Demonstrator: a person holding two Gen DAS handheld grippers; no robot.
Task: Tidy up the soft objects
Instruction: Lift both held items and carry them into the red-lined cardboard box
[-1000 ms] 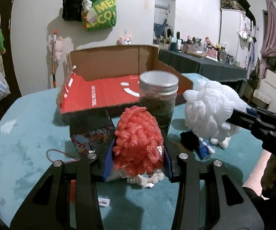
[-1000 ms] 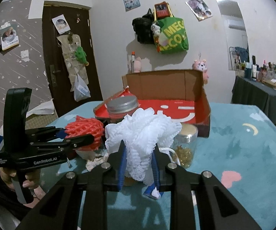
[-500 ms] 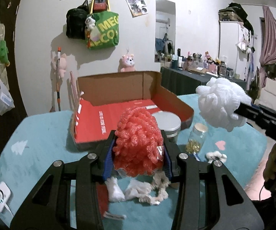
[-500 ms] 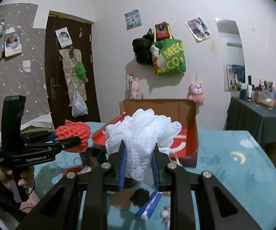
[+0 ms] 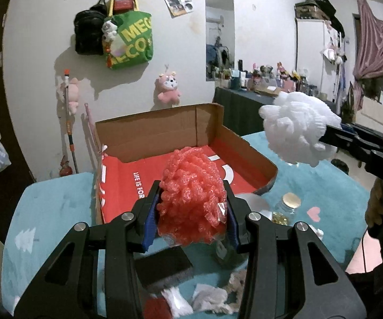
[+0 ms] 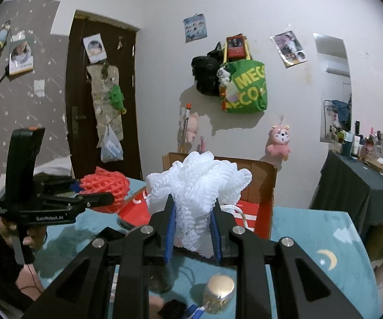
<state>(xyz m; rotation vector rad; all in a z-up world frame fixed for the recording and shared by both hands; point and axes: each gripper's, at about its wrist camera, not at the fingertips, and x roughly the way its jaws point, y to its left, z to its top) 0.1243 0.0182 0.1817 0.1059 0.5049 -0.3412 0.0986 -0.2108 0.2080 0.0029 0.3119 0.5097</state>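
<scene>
My left gripper (image 5: 191,207) is shut on a red mesh puff (image 5: 192,199), held in the air in front of an open cardboard box (image 5: 164,133) with a red floor. In the right wrist view my right gripper (image 6: 193,220) is shut on a white mesh puff (image 6: 198,180), also held above the table. The white puff (image 5: 297,130) shows at the right of the left wrist view, to the right of the box. At the left of the right wrist view, the red puff (image 6: 104,187) sits in the left gripper, held by a hand.
Below the grippers, on the teal tablecloth (image 5: 55,210), stand a small gold-lidded jar (image 6: 219,292), a larger silver-lidded jar (image 5: 255,204), a black block (image 5: 164,265) and white scraps (image 5: 207,297). A dark-covered side table (image 6: 361,186) stands at the right, a door (image 6: 98,101) at the left.
Both grippers have risen with their puffs still held. The table objects have dropped lower in both views, and the box floor is now seen from above.
</scene>
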